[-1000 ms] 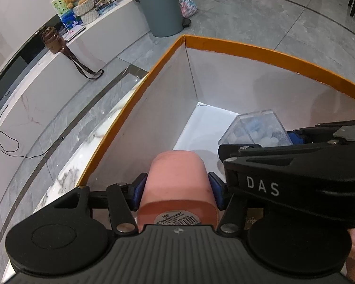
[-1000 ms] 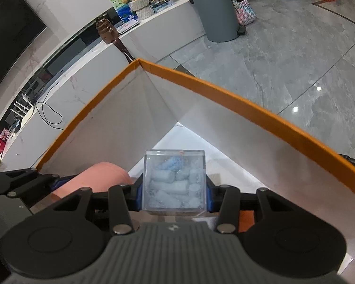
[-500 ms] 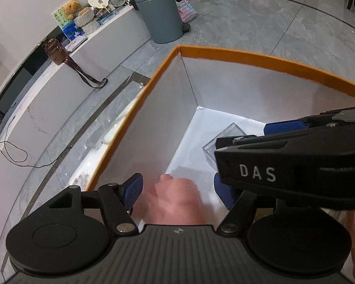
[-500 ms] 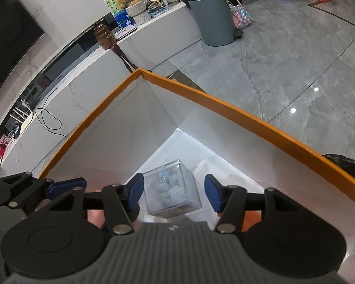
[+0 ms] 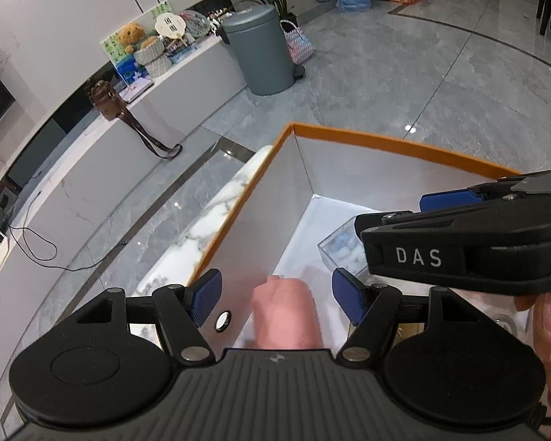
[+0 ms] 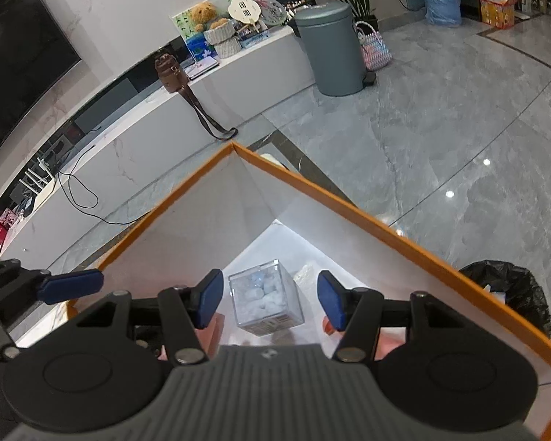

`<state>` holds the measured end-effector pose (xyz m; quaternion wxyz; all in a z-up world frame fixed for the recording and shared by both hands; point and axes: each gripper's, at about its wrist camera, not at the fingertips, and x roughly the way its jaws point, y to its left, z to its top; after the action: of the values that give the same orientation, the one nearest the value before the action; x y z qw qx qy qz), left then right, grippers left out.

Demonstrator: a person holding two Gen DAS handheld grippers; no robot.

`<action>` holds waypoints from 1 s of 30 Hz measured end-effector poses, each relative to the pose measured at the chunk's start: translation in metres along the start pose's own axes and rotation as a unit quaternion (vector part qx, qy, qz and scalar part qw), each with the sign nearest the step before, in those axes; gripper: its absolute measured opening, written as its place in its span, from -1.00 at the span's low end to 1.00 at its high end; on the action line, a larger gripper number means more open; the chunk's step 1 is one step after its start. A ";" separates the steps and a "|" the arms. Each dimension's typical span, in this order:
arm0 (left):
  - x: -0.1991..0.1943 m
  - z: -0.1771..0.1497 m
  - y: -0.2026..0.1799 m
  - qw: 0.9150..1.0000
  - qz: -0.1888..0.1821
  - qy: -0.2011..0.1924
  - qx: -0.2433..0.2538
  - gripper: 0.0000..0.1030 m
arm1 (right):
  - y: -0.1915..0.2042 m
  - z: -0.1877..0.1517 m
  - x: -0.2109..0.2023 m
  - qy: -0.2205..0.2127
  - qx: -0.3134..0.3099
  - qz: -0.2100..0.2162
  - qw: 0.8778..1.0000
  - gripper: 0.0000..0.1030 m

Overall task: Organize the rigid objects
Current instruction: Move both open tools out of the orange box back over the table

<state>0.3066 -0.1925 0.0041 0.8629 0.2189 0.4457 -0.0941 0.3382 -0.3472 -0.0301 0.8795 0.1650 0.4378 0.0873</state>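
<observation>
Both objects have just been released: the pink cylinder and clear plastic cube of pale pieces, lower centre, lie inside the orange-rimmed white box; left gripper and right gripper jaws, just opened, are shown wide and empty.

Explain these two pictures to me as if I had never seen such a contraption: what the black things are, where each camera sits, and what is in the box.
There is no robot here. A person holds a black hand-held clamp with two blue-padded fingers in each hand, and a wide-angle camera on each clamp looks forward along its fingers. One picture comes from the left gripper, the other from the right gripper.

Both hang over a white box with an orange rim. On its floor lie a salmon-pink cylinder and a clear plastic cube filled with pale blue and white pieces.

Nothing is held. Both grippers have just been opening, and the pads touch neither object below.

In the left view, the black bar marked DAS is the right gripper seen sideways.
</observation>
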 end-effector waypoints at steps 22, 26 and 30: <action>-0.081 -0.070 0.043 0.997 0.026 -0.041 -0.057 0.57 | 0.056 -0.012 -0.061 -0.045 -0.068 0.025 0.996 0.11; -0.094 -0.092 0.055 0.996 0.037 -0.041 -0.070 0.57 | 0.072 -0.020 -0.070 -0.051 -0.083 0.035 0.995 0.11; -0.106 -0.112 0.069 0.994 0.045 -0.042 -0.095 0.57 | 0.092 -0.033 -0.075 -0.054 -0.111 0.045 0.991 0.11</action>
<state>0.1876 -0.0832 0.0540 0.9012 0.1522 0.4052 -0.0214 0.2658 -0.2765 0.0409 0.9099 0.0909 0.3694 0.1657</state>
